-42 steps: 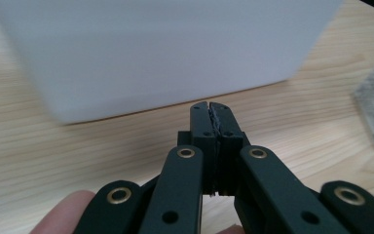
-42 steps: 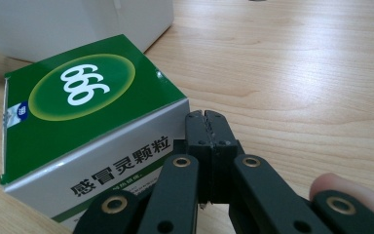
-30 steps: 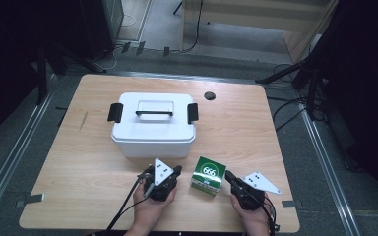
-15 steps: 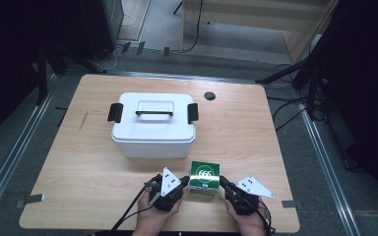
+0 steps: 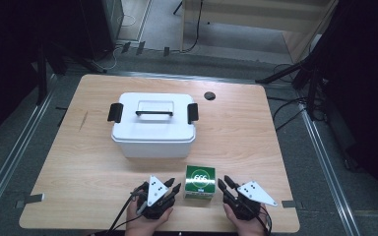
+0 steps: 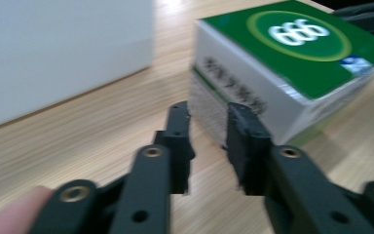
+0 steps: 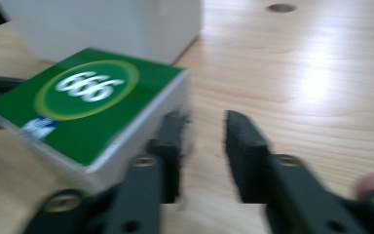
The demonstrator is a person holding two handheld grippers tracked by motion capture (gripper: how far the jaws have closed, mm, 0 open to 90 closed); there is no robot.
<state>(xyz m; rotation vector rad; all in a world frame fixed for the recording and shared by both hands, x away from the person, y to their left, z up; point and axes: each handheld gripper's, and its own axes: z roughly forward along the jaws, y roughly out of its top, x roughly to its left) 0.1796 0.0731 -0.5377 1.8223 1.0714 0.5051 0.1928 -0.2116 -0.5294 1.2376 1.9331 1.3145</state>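
A green box (image 5: 200, 181) marked 666, with white sides, stands on the wooden table (image 5: 275, 147) near its front edge. My left gripper (image 5: 173, 186) sits just left of it and my right gripper (image 5: 224, 181) just right of it, each held in a hand. Both pairs of jaws have just been opening and stand a little apart with nothing between them. In the left gripper view the gripper (image 6: 207, 126) points at the box's near white corner (image 6: 292, 58). In the right gripper view the gripper (image 7: 207, 131) lies beside the box (image 7: 87, 112), with one jaw close to its side.
A white lidded bin (image 5: 153, 125) with black side latches and a black handle stands behind the box at mid-table. A dark round hole (image 5: 209, 96) sits in the tabletop at the back right. Bare wood lies left and right of the bin.
Both pairs of jaws, shut before, now stand apart. My left gripper has shifted right toward the box. The box has turned slightly and now sits squarer between the two grippers.
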